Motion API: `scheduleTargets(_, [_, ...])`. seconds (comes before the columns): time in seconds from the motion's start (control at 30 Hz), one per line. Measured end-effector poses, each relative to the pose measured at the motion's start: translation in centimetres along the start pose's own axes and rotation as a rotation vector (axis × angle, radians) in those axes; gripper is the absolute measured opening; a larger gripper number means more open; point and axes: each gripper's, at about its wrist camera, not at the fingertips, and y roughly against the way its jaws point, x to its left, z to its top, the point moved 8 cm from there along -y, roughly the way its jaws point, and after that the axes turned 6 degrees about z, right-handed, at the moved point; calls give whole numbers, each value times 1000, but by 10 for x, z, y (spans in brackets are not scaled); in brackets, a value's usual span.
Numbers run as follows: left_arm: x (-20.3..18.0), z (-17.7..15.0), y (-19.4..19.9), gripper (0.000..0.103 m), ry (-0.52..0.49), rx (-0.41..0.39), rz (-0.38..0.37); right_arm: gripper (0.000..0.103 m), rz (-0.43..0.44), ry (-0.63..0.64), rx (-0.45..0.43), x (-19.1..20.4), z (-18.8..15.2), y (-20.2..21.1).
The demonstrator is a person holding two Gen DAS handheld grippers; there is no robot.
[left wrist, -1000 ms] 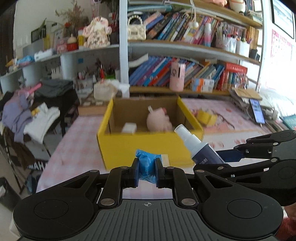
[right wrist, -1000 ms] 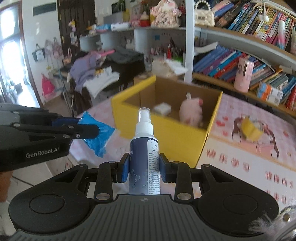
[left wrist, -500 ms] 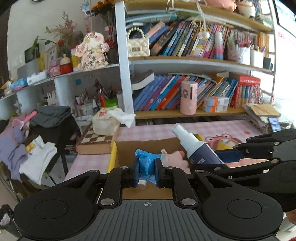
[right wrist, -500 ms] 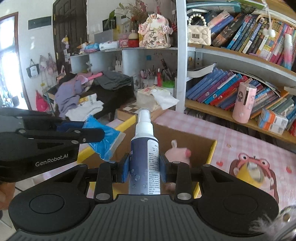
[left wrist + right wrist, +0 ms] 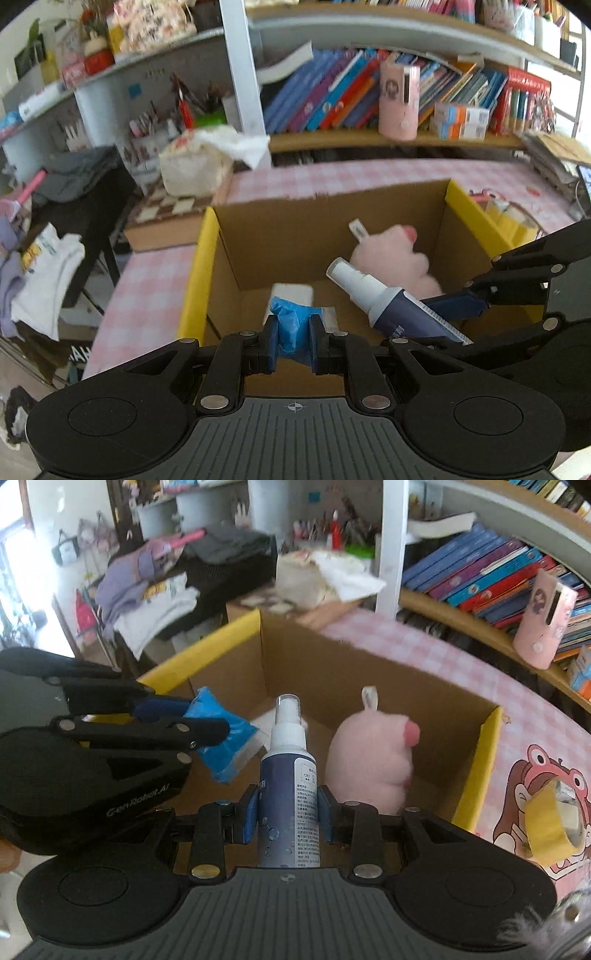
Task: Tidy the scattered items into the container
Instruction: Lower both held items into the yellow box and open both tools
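Note:
My left gripper is shut on a blue plastic packet and holds it over the open yellow cardboard box. My right gripper is shut on a dark blue spray bottle with a white nozzle, also over the box. In the box lie a pink plush toy and a small white item. The packet and the left gripper show in the right wrist view; the bottle shows in the left wrist view. A yellow tape roll lies on the pink tablecloth right of the box.
Bookshelves stand behind the table. A tissue box on a chessboard sits behind the box's left corner. Clothes are piled on a chair at the left. A pink cylinder stands on the lower shelf.
Both grippers have moved forward and tilted down over the box, so I look into it from above. Each still holds its item.

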Motion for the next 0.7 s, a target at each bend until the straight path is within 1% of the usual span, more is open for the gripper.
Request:
scheduleTargets(0.13, [-1, -5, -11, 15, 3, 35, -7, 31, 0, 4, 43, -1, -4, -12])
scheduleTargets(0.3, [1, -8, -19, 15, 15, 61, -6, 31, 10, 10, 66, -1, -5, -15])
scheduleTargets(0.47, [1, -9, -21, 16, 38, 70, -20, 31, 7, -4, 73, -3, -6, -15])
scheduleTargets(0.53, [2, -9, -20, 17, 47, 61, -11, 31, 6, -8, 75, -3, -5, -16])
scheduleTargets(0.63, [4, -8, -18, 21, 73, 48, -8, 32, 1, -7, 62, -3, -4, -14])
scheduleTargets(0.67, [6, -8, -17, 28, 82, 44, -3, 34, 0, -5, 54, -3, -4, -13])
scheduleTargets(0.7, [7, -8, -16, 33, 86, 39, 1, 36, 3, -4, 51, -3, -3, -12])
